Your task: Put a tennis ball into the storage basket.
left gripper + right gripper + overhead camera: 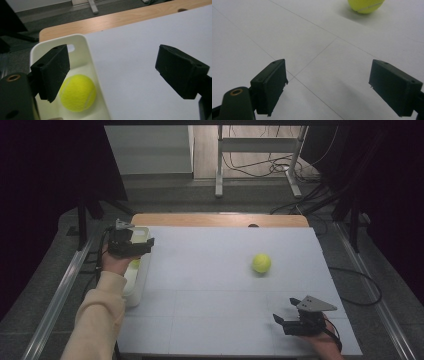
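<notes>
Tennis ball in bin (pixel 78 93): yellow-green, lying on the floor of the white plastic bin (pixel 82 41), close to the bin's long wall on the bench side. The bin sits at the left edge of the bench (pixel 210 285), partly over the white sheet, its far end showing a slot handle.

My left hand-held gripper (pixel 112 72) hangs over that bin with its jaws spread wide and nothing between the pads. In the left gripper view, one jaw stands above the ball's upper left, the other is out over the white sheet, well apart from the ball. In the high view the left hand-held gripper (pixel 131 244) is at the far end of the bin, my cream sleeve (pixel 97 315) running up to it from the bottom edge.

Second tennis ball (pixel 261 263): resting free on the white sheet, right of centre, well apart from the bin and from both grippers. Its lower part (pixel 365 5) shows at the top of the right gripper view.

My right hand-held gripper (pixel 286 321): near the front right corner of the bench, low over the sheet. Jaws open and empty, pointed toward the second ball, with bare sheet in the gap.

Wooden bench edge visible beyond the sheet.
</notes>
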